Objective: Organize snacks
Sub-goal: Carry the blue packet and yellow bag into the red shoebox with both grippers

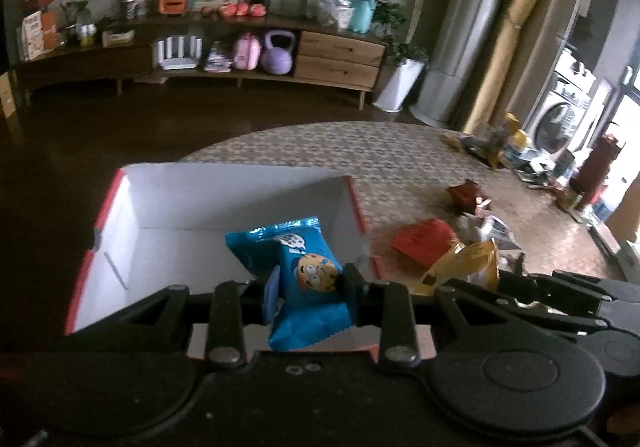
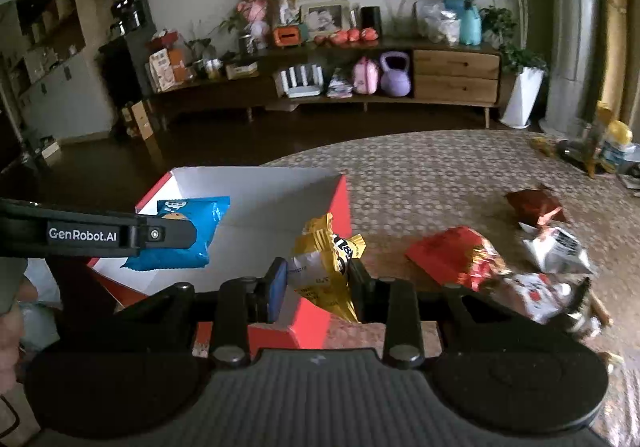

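Your left gripper (image 1: 308, 287) is squeezed tight on a blue cookie pack (image 1: 298, 279), and it hangs right over the open white inside of the red box (image 1: 200, 203). That looks like a good spot, because the pack can drop straight down into the box when you let go.

Your right gripper (image 2: 318, 283) pinches a yellow snack pack (image 2: 324, 267) with its jaws only a little apart. This pack hangs over the box's red side wall, near a corner, not yet over the white inside. I think it needs to go a bit more to the left in this view, or it may hit the wall or fall outside.

Your 2 grippers are near each other. In the right view, the left gripper's arm sticks in from the left side, so take care they do not bump over the box.

More snacks wait on the patterned tablecloth (image 2: 420, 175): a red pack (image 2: 448, 251), a dark red pack (image 2: 534, 203), and a white pack (image 2: 558, 247). They lie to the right of the box, apart from it, and nothing blocks the way to them.
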